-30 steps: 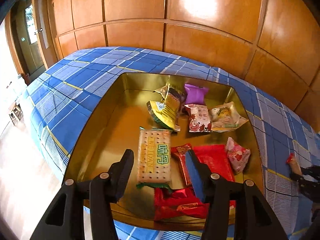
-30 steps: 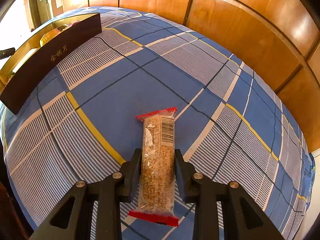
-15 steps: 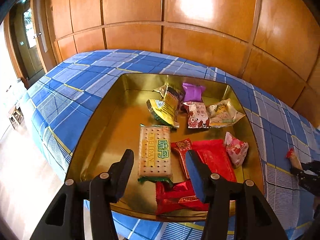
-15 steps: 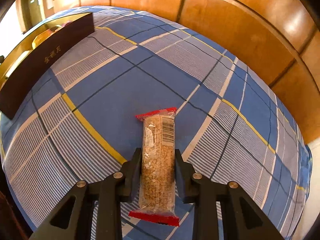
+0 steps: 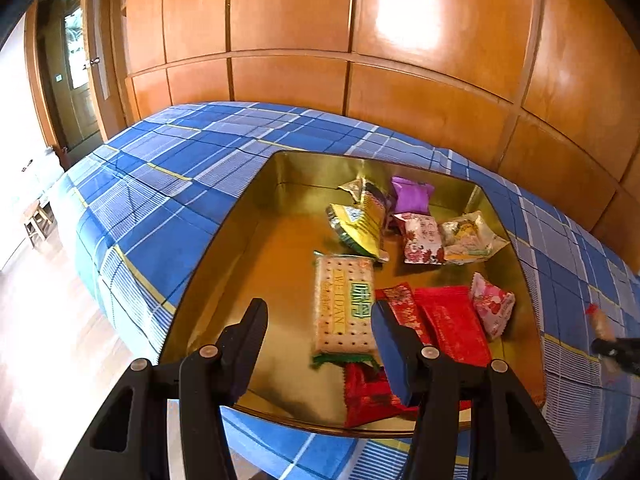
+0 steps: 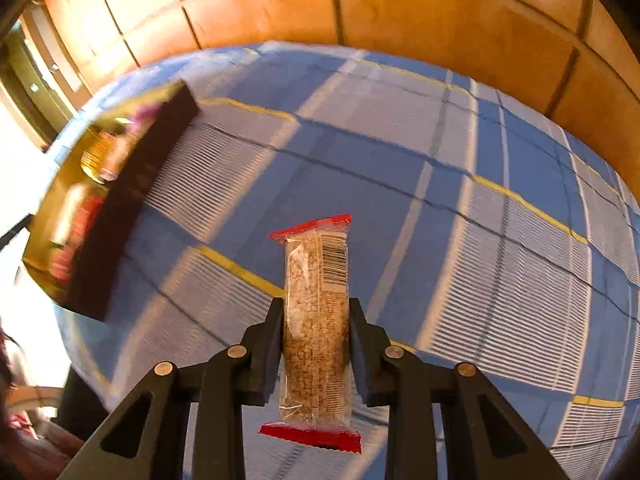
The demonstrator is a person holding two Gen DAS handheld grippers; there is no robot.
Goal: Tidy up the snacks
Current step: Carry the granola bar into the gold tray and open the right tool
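My right gripper [image 6: 316,312] is shut on a clear-wrapped grain bar with red ends [image 6: 316,300], held above the blue plaid cloth. The gold tin [image 6: 44,208] with its dark outer wall lies to the left in that view, blurred. In the left wrist view my left gripper [image 5: 320,316] hangs open and empty over the near part of the gold tin [image 5: 256,248]. Inside lie a cracker pack [image 5: 346,306], red packets [image 5: 448,320], a pink packet [image 5: 492,304], a yellow-green packet [image 5: 360,226], a purple packet [image 5: 412,196] and others. The right gripper [image 5: 618,350] shows at the far right edge.
The blue plaid cloth [image 6: 440,200] covers the whole surface. Wooden wall panels [image 5: 360,80] rise right behind it. A doorway [image 5: 76,80] and bare floor [image 5: 48,340] lie to the left, past the cloth's edge. A small stool [image 5: 38,216] stands on the floor.
The right gripper has risen from the cloth with the grain bar and rolled, so the tin now sits nearer in its view. The left gripper has drifted slightly left over the tin.
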